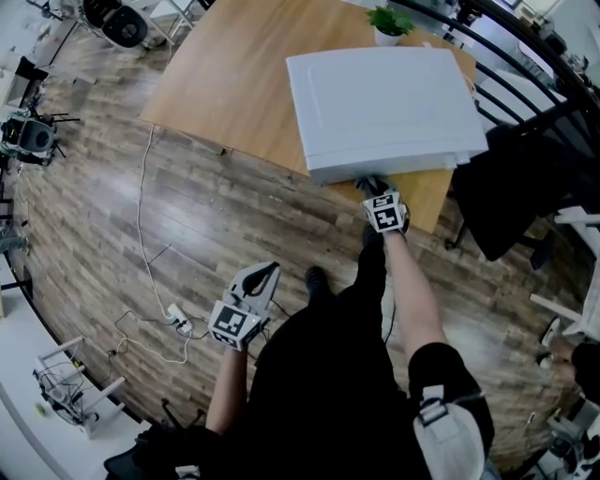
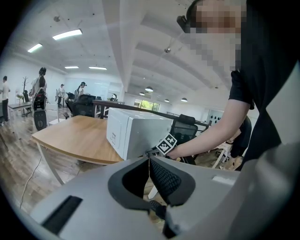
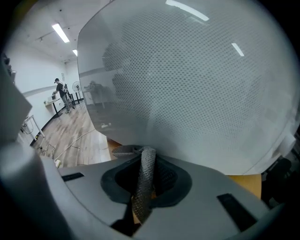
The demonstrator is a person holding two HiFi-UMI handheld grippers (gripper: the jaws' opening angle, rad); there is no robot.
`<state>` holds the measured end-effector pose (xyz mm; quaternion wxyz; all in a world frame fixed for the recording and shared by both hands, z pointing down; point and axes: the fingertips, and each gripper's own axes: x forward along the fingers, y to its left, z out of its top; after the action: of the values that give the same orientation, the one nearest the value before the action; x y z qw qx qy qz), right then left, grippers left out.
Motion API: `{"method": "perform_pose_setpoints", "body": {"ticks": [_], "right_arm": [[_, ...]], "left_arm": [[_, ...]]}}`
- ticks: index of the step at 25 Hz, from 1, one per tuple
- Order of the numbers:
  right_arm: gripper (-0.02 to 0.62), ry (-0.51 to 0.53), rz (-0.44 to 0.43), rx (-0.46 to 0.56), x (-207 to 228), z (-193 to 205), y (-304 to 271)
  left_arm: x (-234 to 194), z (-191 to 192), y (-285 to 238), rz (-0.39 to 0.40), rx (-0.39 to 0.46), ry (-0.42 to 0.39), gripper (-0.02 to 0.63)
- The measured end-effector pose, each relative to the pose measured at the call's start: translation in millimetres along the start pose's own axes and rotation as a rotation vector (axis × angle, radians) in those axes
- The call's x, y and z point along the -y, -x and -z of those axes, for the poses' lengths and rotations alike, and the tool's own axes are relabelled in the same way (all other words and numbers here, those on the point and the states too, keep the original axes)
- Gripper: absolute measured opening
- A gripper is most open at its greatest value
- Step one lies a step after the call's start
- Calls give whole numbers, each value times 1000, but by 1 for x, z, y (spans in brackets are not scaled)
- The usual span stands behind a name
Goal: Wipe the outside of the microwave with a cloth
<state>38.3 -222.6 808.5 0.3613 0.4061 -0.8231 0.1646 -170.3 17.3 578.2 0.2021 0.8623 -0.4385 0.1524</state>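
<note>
microwave (image 1: 384, 103) on table (image 1: 225, 84) | plant (image 1: 389, 21) behind | cloth (image 3: 144, 178) seemingly against microwave front

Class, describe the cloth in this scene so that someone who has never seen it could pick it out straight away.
Find the wooden table with the white microwave on it. The right claw is held up against the microwave's near face. Pinched between its jaws is the cloth, a narrow grey strip with a mesh weave and the only limp thing there.

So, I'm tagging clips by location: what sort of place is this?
Probably an open-plan office or lab: a microwave sits on a wooden table, with office chairs nearby, strip lights overhead and people at desks behind.
</note>
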Motion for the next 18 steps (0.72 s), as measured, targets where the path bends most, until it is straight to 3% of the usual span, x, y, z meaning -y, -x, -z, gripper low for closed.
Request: {"method": "perform_pose_setpoints", "body": {"ticks": [3, 8, 15, 18], "right_arm": [[35, 10, -36, 7, -23, -8, -5], [35, 31, -87, 17, -59, -18, -14], [35, 53, -144, 24, -96, -28, -24], [35, 66, -162, 27, -108, -31, -28]], "left_arm": [[-4, 0, 6, -7, 19, -18, 6], [-6, 9, 19, -38, -17, 42, 6], [-10, 12, 30, -63, 22, 2, 6], [-11, 17, 36, -77, 2, 36, 6]]}}
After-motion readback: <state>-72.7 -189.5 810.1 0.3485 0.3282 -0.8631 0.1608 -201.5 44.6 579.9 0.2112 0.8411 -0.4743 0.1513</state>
